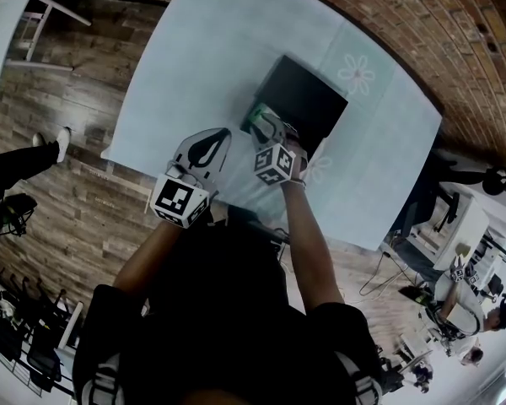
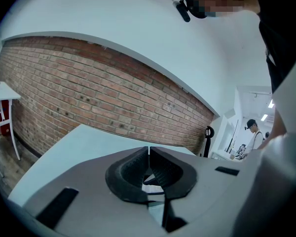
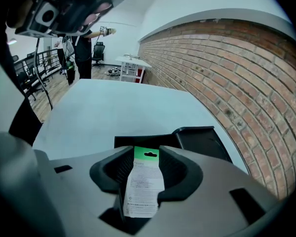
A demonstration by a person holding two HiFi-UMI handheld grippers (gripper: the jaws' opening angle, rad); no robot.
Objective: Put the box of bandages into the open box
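Observation:
The box of bandages (image 3: 144,181), white with a green hang tab, stands slightly tilted between the jaws of my right gripper (image 3: 146,151). The pads do not visibly press on it, so that gripper reads as open. Just beyond the jaws lies the open black box (image 3: 200,137) on the pale blue table (image 3: 103,107). From the head view, the right gripper (image 1: 268,126) is over the near left corner of the open box (image 1: 308,99), with the green tab (image 1: 258,116) showing. My left gripper (image 1: 209,148) hovers beside it, shut and empty, its jaw tips touching (image 2: 148,149).
The table (image 1: 202,57) carries a flower print (image 1: 357,74) near the black box. A brick wall (image 1: 405,24) runs behind it. A white side table (image 1: 8,24) stands on the wood floor at the left, and a person's foot (image 1: 61,140) is near the table's corner.

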